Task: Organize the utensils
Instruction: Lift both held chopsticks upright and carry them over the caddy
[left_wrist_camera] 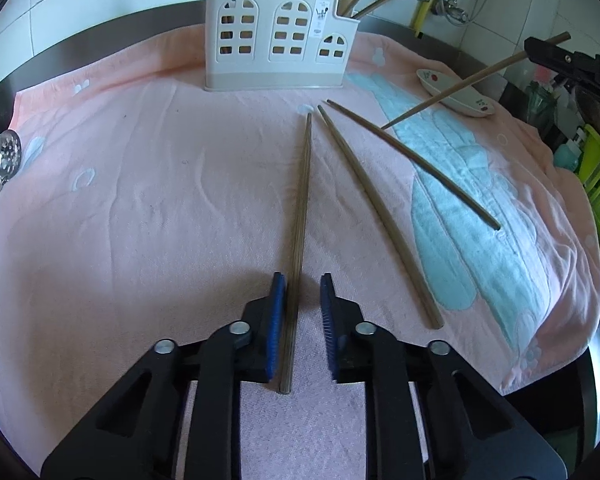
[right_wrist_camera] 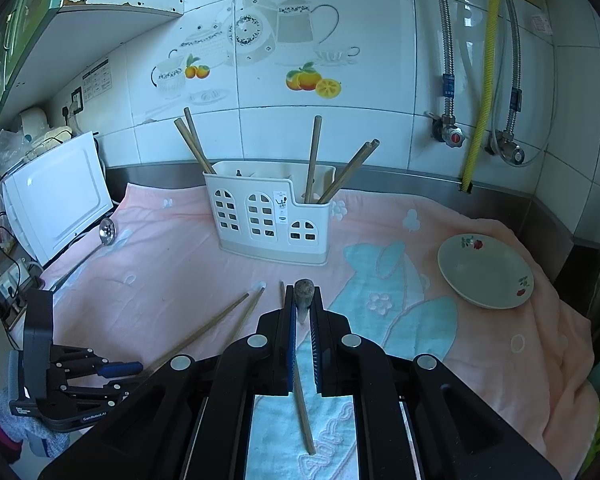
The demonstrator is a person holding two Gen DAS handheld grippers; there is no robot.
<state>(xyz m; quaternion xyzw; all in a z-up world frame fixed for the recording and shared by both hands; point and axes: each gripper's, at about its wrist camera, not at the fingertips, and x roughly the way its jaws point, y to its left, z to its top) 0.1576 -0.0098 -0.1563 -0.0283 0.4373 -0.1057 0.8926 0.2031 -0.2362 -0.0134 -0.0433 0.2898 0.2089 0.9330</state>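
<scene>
While right tool (right_wrist_camera: 303, 308) pinches chopstick (right_wrist_camera: 303, 294), left tool (left_wrist_camera: 302, 312) (jaws spread) straddles chopstick on towel (left_wrist_camera: 298, 248).

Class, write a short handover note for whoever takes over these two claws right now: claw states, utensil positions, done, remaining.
Left claw: open, straddling one chopstick lying on the towel, not yet gripped.
Right claw: shut on a second chopstick, held tilted.
Done: several chopsticks stand in the holder.
Left to do: both these, two loose chopsticks beside them, and the slotted spoon at the towel's edge.
</scene>
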